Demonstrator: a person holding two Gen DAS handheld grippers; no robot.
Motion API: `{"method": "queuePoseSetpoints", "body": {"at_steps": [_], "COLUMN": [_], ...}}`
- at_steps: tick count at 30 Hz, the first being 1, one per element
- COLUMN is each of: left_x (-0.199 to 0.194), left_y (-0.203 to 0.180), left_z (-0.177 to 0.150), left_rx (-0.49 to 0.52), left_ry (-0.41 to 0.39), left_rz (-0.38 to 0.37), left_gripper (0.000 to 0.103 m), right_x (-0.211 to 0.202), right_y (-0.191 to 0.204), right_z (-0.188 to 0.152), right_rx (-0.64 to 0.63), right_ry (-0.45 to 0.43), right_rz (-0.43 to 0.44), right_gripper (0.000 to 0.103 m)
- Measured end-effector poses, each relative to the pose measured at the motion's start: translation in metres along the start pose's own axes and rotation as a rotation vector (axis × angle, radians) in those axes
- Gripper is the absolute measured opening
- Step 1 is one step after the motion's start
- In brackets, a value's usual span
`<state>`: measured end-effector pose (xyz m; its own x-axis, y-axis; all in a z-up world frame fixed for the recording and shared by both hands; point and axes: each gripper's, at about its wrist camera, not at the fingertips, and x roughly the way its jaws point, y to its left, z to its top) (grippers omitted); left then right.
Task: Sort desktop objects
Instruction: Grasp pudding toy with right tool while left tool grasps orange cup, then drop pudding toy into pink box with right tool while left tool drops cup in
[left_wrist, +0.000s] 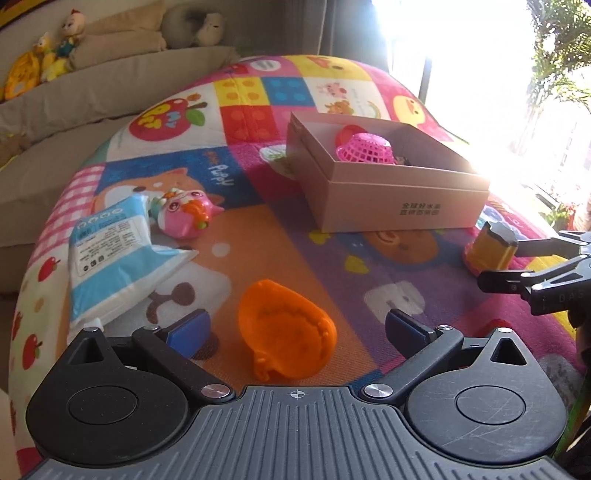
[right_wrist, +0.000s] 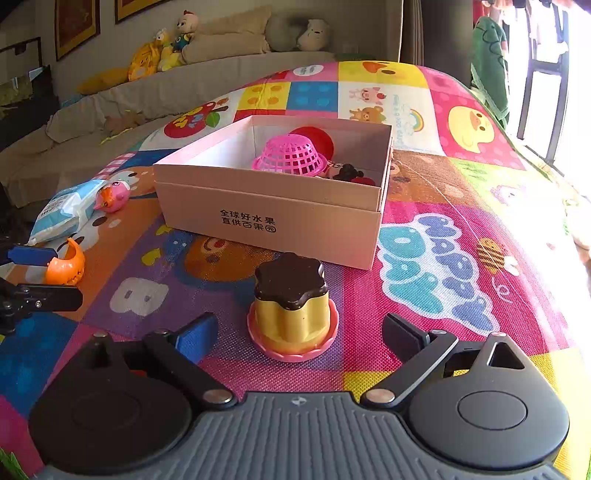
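So the left gripper (left_wrist: 295, 328) is spread wide, blue pads (left_wrist: 190, 330) well apart, with the orange toy (left_wrist: 286, 332) lying on the mat right between them, not gripped, neither pad touching it as far as I can see. It's a hollow orange shell thing, tipped on its side.

Out at about 10 o'clock from there sits a blue and white tissue pack (left_wrist: 114, 258), and just past it, touching its far edge, a pink cat toy (left_wrist: 184, 216). At roughly 1 o'clock is the cardboard box (left_wrist: 399, 206), open on top, with a pink basket (left_wrist: 364, 149) upside down inside and a red round piece (left_wrist: 349, 134) behind it.

The right gripper (right_wrist: 299, 332) is released too, fingers spread, and the pudding toy (right_wrist: 293, 306) stands upright between them: yellow body, dark brown top, pink frilly base. No contact on either side from what I can see. From the left wrist view the same pudding toy (left_wrist: 489, 247) shows at 3 o'clock, near the box's front corner.

Straight ahead at 12 o'clock from the right gripper is the box (right_wrist: 273, 221) with printed characters on its front wall. Inside, next to the basket (right_wrist: 290, 157), there's a small dark thing I can't make out. Everything sits on a colourful cartoon play mat (right_wrist: 443, 258), with a beige sofa (right_wrist: 221, 77) and plush toys (right_wrist: 162, 51) behind it.
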<state>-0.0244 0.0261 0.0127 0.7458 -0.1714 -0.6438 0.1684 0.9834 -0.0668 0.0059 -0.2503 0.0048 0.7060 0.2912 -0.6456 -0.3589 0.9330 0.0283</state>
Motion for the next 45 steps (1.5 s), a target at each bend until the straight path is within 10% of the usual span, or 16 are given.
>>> {"method": "queuePoseSetpoints", "body": {"at_steps": [16, 26, 31, 36, 45], "left_x": [-0.017, -0.005, -0.003, -0.008, -0.021], "left_y": [-0.020, -0.012, -0.016, -0.014, -0.025], "left_z": [-0.011, -0.003, -0.003, -0.004, -0.013], "left_rx": [0.043, 0.038, 0.050, 0.045, 0.065], "left_ry": [0.049, 0.011, -0.009, -0.022, -0.031], "left_rz": [-0.187, 0.007, 0.036, 0.064, 0.055], "left_gripper": [0.103, 0.102, 0.071, 0.064, 0.064], "right_x": [0.003, 0.003, 0.002, 0.004, 0.003], "right_y": [0.001, 0.000, -0.001, 0.006, 0.012], "right_z": [0.000, 0.000, 0.000, 0.003, 0.009], "right_rx": [0.002, 0.004, 0.001, -0.038, -0.074], "right_ry": [0.011, 0.013, 0.011, 0.012, 0.037], "right_rz": [0.002, 0.000, 0.001, -0.006, 0.006], "right_gripper": [0.098, 0.098, 0.098, 0.098, 0.056]}}
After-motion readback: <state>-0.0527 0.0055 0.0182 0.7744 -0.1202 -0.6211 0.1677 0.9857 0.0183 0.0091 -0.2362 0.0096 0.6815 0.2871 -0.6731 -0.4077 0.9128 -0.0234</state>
